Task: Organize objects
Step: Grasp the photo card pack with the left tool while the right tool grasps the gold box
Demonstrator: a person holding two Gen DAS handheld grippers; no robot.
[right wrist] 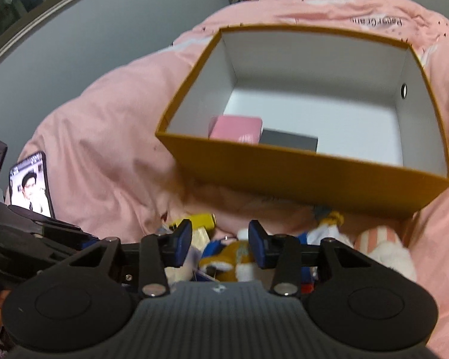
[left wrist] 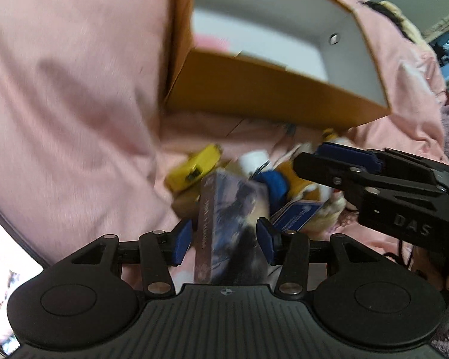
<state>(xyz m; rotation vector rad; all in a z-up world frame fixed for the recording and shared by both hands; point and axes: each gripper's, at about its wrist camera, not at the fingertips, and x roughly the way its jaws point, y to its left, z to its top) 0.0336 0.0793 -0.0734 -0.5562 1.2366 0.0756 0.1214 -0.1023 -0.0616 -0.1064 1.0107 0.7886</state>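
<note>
- Left gripper [left wrist: 224, 240] jaws clamp a printed card box [left wrist: 230, 224] off-centre, lifted above the toy pile [left wrist: 284, 179]; a tilt could slip it free.
- Right gripper [right wrist: 220, 246] jaws stand wide, empty, over the pile.
- The orange box [right wrist: 299, 173] on the soft pink bedding [right wrist: 104, 119] could tip if nudged.

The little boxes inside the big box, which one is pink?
The pink flat box on the left, touching the dark grey flat box beside it, inside the orange cardboard box.
</note>
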